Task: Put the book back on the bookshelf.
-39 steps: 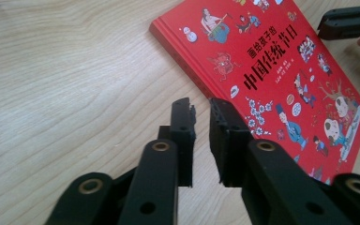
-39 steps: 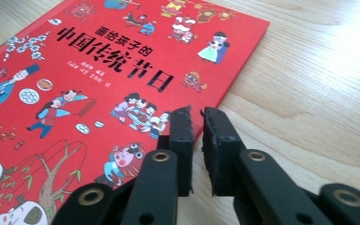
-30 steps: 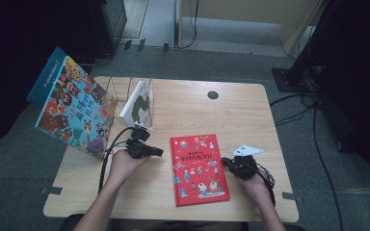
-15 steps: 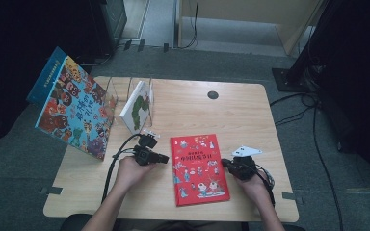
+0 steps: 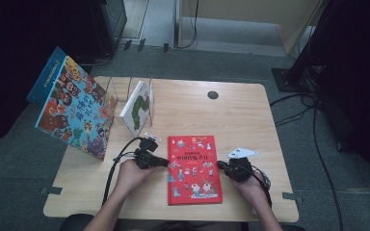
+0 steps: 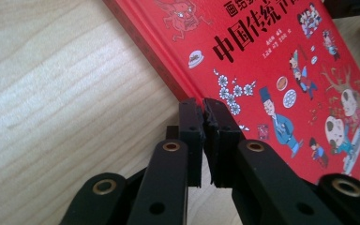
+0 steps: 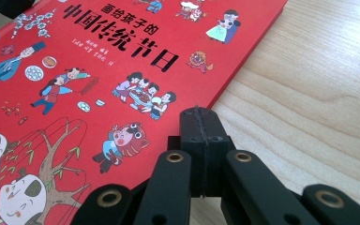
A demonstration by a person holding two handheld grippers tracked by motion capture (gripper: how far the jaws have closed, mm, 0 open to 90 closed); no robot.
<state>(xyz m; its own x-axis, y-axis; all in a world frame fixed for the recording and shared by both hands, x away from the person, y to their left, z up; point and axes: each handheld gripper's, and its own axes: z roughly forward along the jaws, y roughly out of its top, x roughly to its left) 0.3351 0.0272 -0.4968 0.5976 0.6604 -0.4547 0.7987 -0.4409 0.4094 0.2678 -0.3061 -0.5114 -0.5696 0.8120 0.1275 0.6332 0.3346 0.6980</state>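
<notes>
- The red book (image 5: pixel 194 168) is lying flat on the wooden table (image 5: pixel 241 115), near the front edge, between the two hands.
- Its cover is showing large black Chinese characters, 中国传统节日, with a smaller line above reading 画给孩子的, among cartoon figures, plates and a tree.
- The left gripper (image 5: pixel 160 162) is sitting at the book's left edge; in the left gripper view its jaws are standing nearly closed, a thin gap between them, tips just over the cover's edge and gripping nothing.
- The right gripper (image 5: pixel 223 166) is resting at the book's right edge, its jaws pressed fully together and empty.
- A big colourful book (image 5: pixel 72 109) is leaning at the table's left edge, its writing too small to read; a white book with a green caterpillar (image 5: pixel 137 107) is standing in a clear rack (image 5: pixel 125 91).
- Compared with a second ago, the left gripper is lying closer to the red book's edge; the right one is staying put.
</notes>
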